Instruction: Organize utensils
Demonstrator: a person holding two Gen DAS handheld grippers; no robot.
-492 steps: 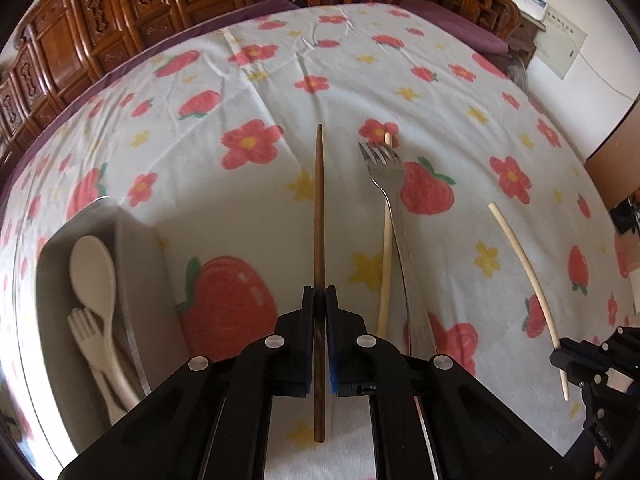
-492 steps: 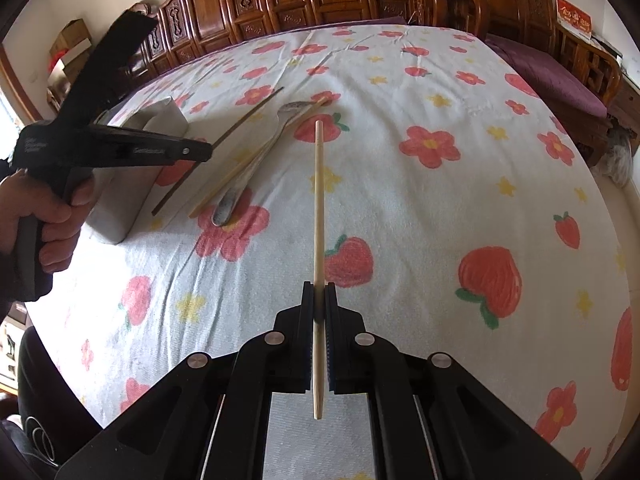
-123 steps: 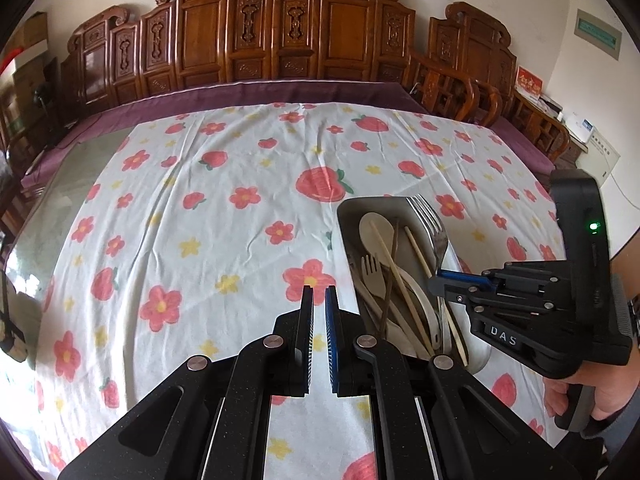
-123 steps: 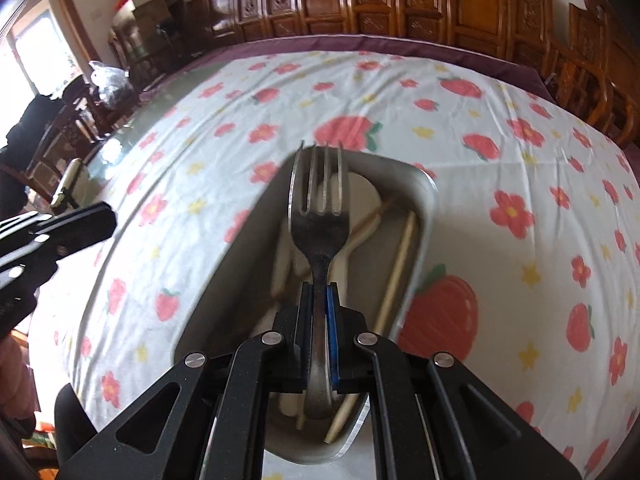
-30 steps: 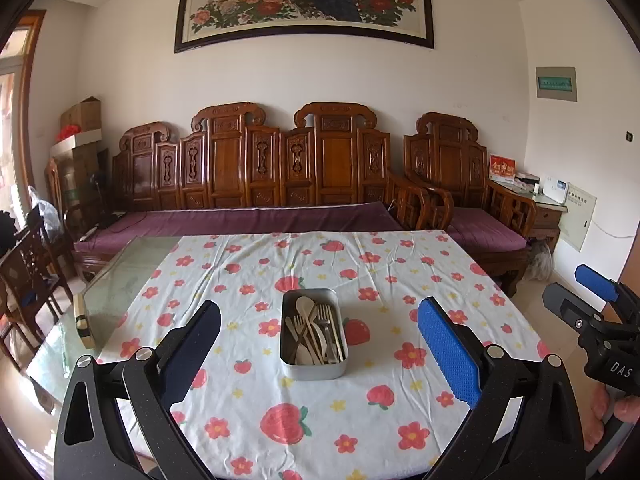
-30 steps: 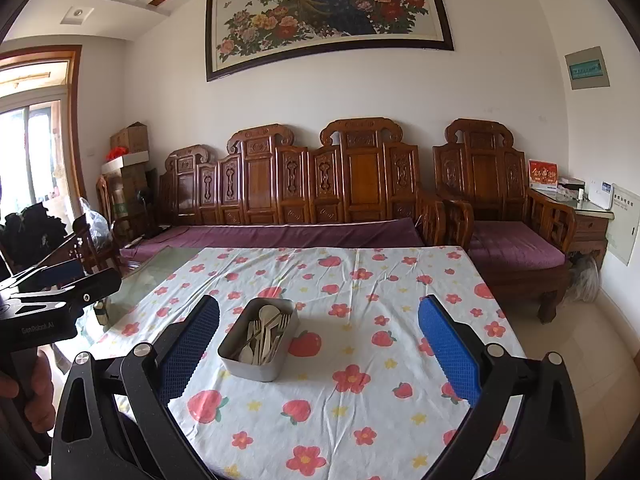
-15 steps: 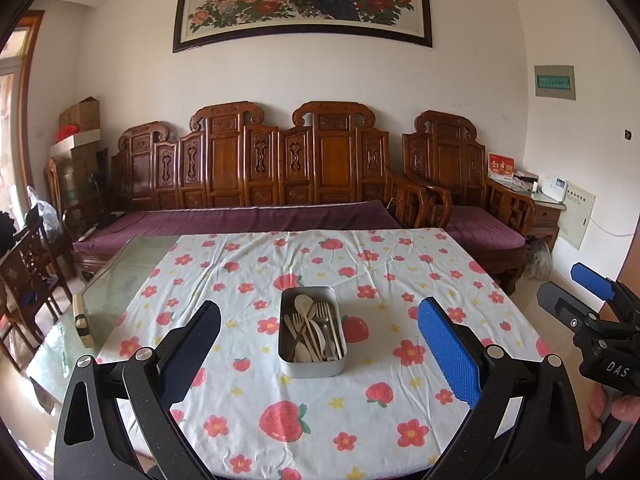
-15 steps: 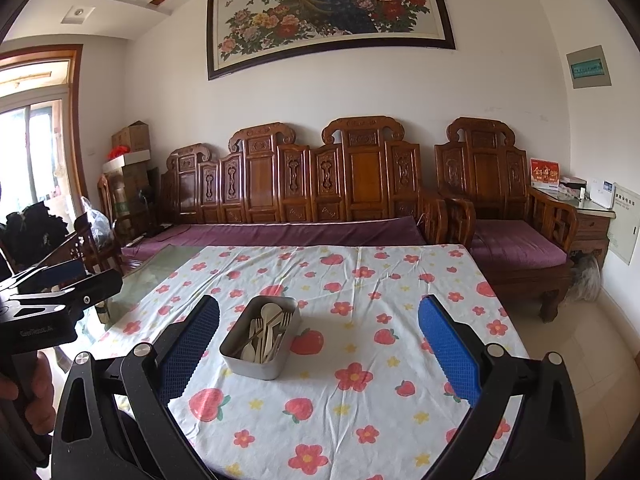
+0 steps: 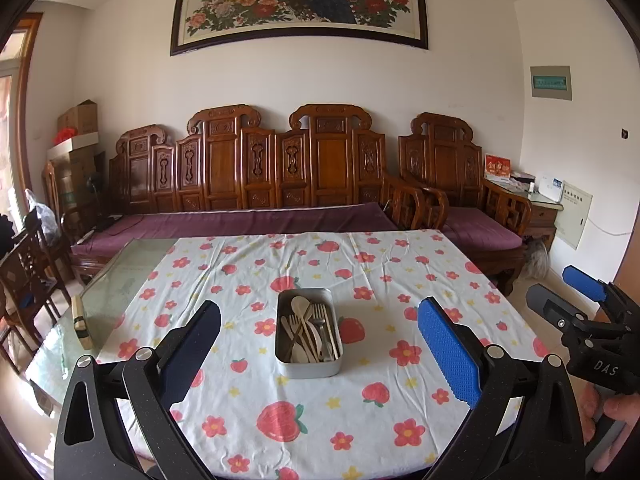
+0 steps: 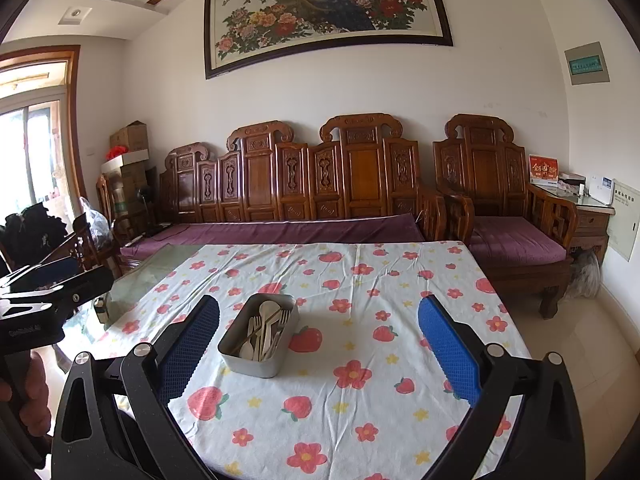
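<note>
The tin [image 9: 308, 364] stood on the table [image 9: 400, 420], near its middle, with the utensils [image 9: 308, 332] in it. Behind the table ran the bench [image 9: 240, 220], a chair [image 9: 472, 216] to its right, a painting [image 9: 300, 0] above.

- The left claw [image 9: 319, 354], which pinched a dark chopstick sixteen seconds ago, now gapes wide with nothing in it.
- The right claw [image 10: 319, 354] has let go of the metal fork [image 9: 320, 320]; fork and chopsticks now lie in the metal tray [image 9: 308, 366].
- Both claws have drawn well back from the tabletop [image 9: 400, 420].
</note>
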